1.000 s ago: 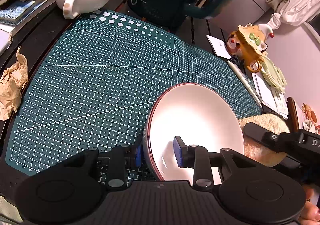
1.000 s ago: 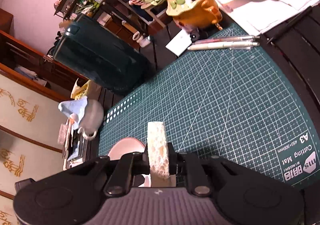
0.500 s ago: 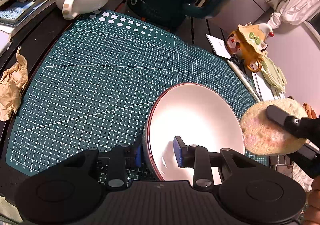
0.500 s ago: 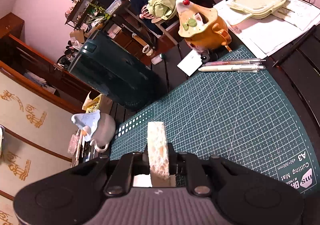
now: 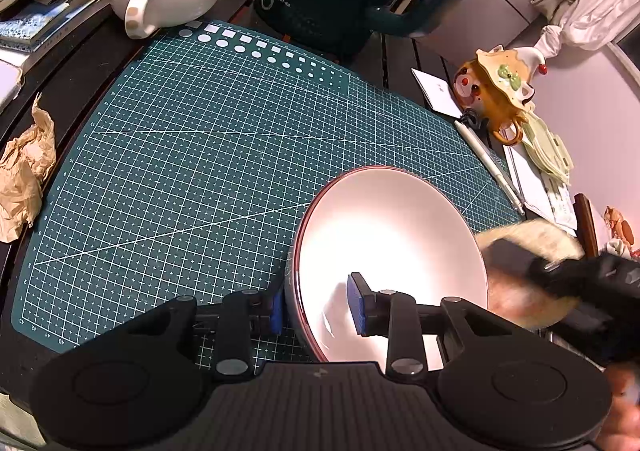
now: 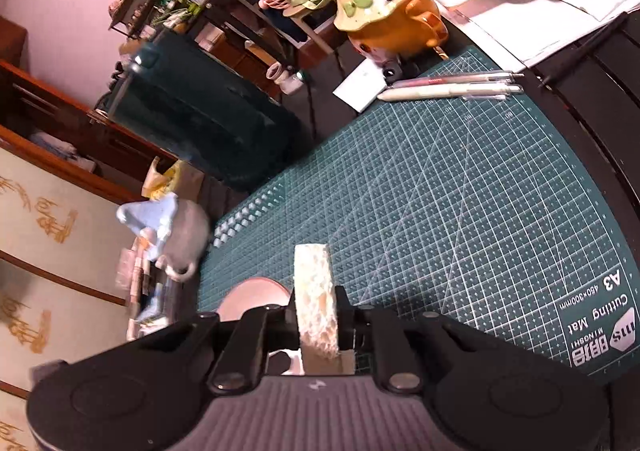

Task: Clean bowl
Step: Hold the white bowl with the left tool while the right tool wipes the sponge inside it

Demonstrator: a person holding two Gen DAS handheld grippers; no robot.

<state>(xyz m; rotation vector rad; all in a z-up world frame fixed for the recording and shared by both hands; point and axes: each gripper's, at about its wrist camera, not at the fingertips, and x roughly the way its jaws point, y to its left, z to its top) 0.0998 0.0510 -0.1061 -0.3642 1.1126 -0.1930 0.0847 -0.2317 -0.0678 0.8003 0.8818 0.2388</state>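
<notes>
Dark slatted table (image 5: 404,55) under green cutting mat (image 5: 192,155), teapots, pens, papers, crumpled paper (image 5: 24,175).
</notes>
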